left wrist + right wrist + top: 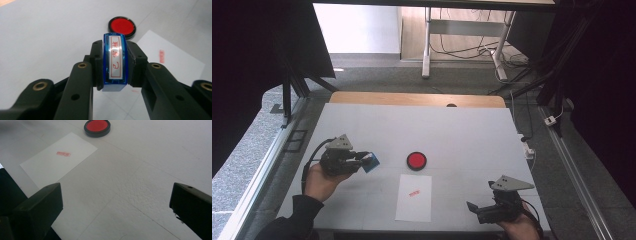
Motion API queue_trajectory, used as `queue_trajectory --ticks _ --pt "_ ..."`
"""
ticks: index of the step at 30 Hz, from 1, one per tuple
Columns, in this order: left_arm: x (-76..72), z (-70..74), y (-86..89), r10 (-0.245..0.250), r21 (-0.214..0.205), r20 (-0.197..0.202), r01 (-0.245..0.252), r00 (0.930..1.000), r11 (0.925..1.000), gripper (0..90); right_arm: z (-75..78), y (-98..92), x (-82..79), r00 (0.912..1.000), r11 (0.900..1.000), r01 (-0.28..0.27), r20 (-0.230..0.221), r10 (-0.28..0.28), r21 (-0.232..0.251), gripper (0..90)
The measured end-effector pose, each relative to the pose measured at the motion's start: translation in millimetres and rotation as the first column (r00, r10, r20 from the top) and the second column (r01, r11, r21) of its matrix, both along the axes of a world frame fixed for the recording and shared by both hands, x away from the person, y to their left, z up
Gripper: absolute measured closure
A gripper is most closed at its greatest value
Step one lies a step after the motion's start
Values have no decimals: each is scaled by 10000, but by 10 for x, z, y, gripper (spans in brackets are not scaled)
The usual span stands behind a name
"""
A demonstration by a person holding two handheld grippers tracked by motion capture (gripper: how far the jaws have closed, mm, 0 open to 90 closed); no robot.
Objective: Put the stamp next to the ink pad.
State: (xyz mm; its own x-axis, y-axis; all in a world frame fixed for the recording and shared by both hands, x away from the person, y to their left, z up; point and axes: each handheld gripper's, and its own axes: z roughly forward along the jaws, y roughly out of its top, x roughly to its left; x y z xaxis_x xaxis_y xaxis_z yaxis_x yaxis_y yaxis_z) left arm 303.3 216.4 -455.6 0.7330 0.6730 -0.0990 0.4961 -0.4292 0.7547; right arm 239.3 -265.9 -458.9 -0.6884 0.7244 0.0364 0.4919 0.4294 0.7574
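From above, we find the left gripper [362, 161] clamped on a blue plastic rectangular stamp [371, 162], held left of the round black ink pad with red filling [416, 160]; the white paper sheet bearing one red imprint [414, 197] lies nearer us, right of that gripper. The right gripper [477, 206] rests at the sheet's right, farther from the stamp. Along the left gripper's jaws, the stamp [115, 62] stands lengthwise between them, pad [121, 26] ahead. Along the right gripper [116, 205], jaws stand apart, empty; sheet [60, 157] and pad [97, 127] lie ahead-left.

Ink pad [416, 160] lies behind the paper [414, 197].
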Motion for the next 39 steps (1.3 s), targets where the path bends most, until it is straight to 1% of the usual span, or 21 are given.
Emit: queue_trajectory --ticks 4,7,13,19,20,23,26,29,31,36,39 --pt "36 -51 43 314 89 -53 -313 9995 9995 705 8 -41 -15 9999 9999 136 101 -136 -2 0" --pt "65 -98 83 590 171 -118 -588 9982 9981 705 12 -67 -20 9997 9997 208 117 -209 94 0" --pt "118 -169 149 1058 241 -243 -1052 9941 9942 704 17 -102 -29 9994 9993 313 131 -316 197 0" --pt "177 -245 184 1391 399 -327 -1378 9897 9897 703 15 -95 -30 9992 9992 382 111 -383 106 0" --pt "188 -259 185 1429 486 -347 -1412 9891 9888 703 14 -92 -30 9992 9992 385 118 -385 66 0" --pt "213 -294 181 1525 566 -429 -1500 9874 9871 702 14 -89 -30 9993 9993 362 121 -362 -15 0" --pt "222 -316 168 1552 698 -413 -1521 9870 9859 702 13 -88 -28 9994 9994 341 98 -341 -3 0" --pt "241 -347 161 1527 756 -540 -1484 9868 9860 702 9 -81 -28 9994 9995 326 107 -326 -20 0" --pt "256 -369 157 1582 831 -644 -1527 9853 9848 702 10 -76 -29 9995 9995 306 82 -306 -82 0" --pt "279 -399 154 1660 918 -745 -1590 9833 9830 702 6 -60 -27 9997 9994 250 81 -248 -225 0" --pt "289 -423 139 1661 1098 -835 -1566 9826 9815 702 4 -58 -26 9996 9994 257 69 -256 -227 0"
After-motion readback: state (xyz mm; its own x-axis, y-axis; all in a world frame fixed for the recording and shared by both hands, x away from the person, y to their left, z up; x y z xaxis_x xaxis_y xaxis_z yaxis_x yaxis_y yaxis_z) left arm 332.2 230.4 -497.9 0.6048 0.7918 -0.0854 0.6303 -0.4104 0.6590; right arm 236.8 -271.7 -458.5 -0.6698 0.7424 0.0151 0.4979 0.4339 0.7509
